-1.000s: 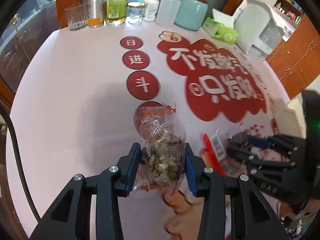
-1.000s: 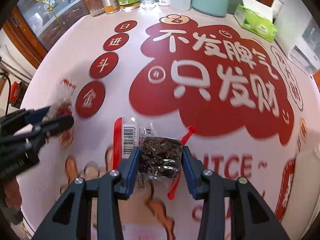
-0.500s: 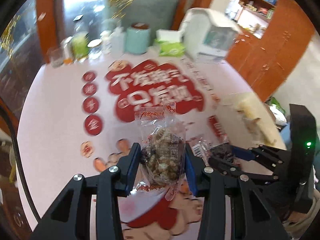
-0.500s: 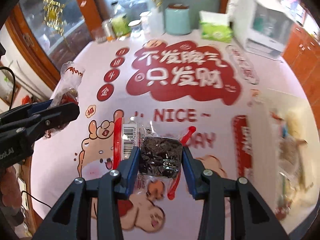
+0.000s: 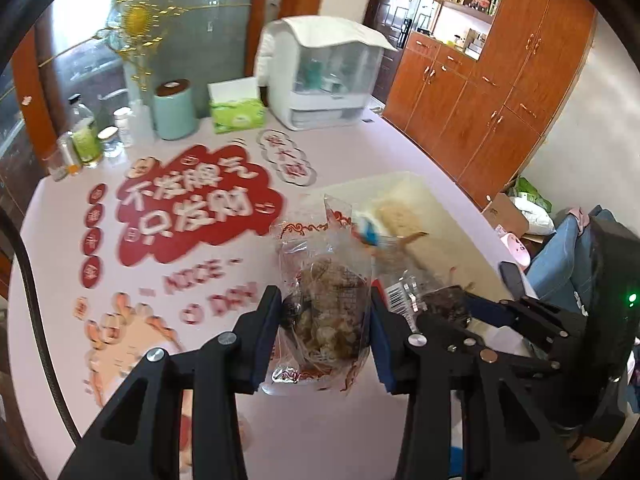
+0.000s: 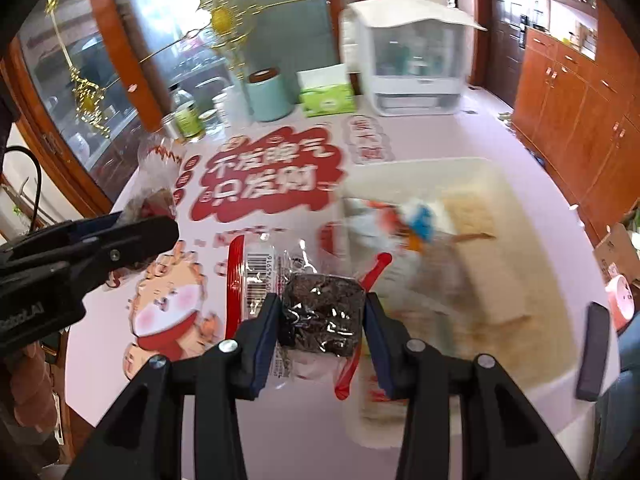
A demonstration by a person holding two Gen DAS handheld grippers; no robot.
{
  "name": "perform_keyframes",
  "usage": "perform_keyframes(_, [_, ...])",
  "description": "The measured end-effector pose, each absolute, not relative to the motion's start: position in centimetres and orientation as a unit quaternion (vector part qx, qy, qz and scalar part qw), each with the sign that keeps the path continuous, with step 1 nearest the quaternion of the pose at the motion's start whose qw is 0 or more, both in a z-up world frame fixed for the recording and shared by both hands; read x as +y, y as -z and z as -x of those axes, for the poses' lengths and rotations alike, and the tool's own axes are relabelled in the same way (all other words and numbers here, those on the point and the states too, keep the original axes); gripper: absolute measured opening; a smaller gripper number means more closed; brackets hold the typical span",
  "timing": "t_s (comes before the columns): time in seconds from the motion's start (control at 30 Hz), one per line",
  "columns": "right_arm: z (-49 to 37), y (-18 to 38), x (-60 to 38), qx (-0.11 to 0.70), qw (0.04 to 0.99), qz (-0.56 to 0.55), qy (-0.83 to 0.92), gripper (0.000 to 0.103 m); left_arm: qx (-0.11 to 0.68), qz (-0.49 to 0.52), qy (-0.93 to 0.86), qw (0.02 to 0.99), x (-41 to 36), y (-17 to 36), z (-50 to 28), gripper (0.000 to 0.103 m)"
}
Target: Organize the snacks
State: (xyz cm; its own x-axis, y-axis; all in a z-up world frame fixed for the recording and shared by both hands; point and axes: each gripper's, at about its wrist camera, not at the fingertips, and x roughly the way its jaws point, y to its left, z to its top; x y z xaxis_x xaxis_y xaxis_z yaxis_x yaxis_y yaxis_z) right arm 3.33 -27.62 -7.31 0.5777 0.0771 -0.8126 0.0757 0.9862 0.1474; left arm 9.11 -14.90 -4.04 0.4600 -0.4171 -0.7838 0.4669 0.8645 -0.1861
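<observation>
My left gripper (image 5: pixel 325 320) is shut on a clear packet of pale brown snack pieces (image 5: pixel 326 312) and holds it in the air above the table. My right gripper (image 6: pixel 322 322) is shut on a clear packet of dark snack with a red strip and barcode (image 6: pixel 320 316), also lifted. A white bin (image 6: pixel 516 248) with several snack packets inside lies ahead to the right in the right wrist view; it also shows in the left wrist view (image 5: pixel 412 200). The left gripper and its packet show at the left of the right wrist view (image 6: pixel 156 204).
At the table's far edge stand a teal canister (image 5: pixel 175 110), a green tissue box (image 5: pixel 237 114), bottles and jars (image 5: pixel 86 136) and a white covered appliance (image 5: pixel 320 76). Wooden cabinets (image 5: pixel 500 80) line the right wall. A dark phone (image 6: pixel 592 350) lies at the table's right edge.
Both grippers have risen from the table with their packets and swung right toward the white bin, which has come into view.
</observation>
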Motion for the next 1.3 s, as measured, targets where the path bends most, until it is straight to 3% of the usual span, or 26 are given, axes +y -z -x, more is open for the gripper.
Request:
perform_keyframes(0.27, [-1.4,6.9,-37.6,0.460,0.885,-0.071,0.019,0.042,0.471,-0.003,0.233,0.851,-23.7,5.8,-8.4,0.041])
perform_keyframes(0.53, [-2.0,6.2,-39.2,0.444,0.896,-0.027,-0.007,0.044,0.479,-0.035,0.190,0.856,-27.6,6.2,-10.5,0.042])
perform_keyframes(0.57, [-2.1,6.2,-39.2,0.443,0.896,-0.021,-0.010,0.046,0.481,-0.049,0.186,0.855,-28.0,6.5,-10.8,0.047])
perform_keyframes(0.63, [-2.8,6.6,-39.0,0.446,0.895,-0.007,-0.015,0.046,0.487,-0.075,0.174,0.853,-28.4,7.1,-11.2,0.066])
perform_keyframes(0.67, [-3.1,7.0,-38.9,0.449,0.893,0.000,-0.023,0.048,0.486,-0.080,0.167,0.854,-28.4,7.3,-11.2,0.085])
perform_keyframes(0.7, [-3.1,7.3,-38.9,0.451,0.892,0.001,-0.029,0.050,0.481,-0.081,0.156,0.859,-28.3,7.4,-11.1,0.095])
perform_keyframes(0.8, [-3.1,8.3,-39.0,0.460,0.887,-0.007,-0.043,0.061,0.484,-0.077,0.152,0.858,-27.8,7.9,-10.8,0.096])
perform_keyframes(1.3, [-2.7,9.2,-38.2,0.475,0.877,-0.033,-0.065,0.062,0.507,-0.035,0.105,0.855,-23.3,8.4,-7.9,0.096])
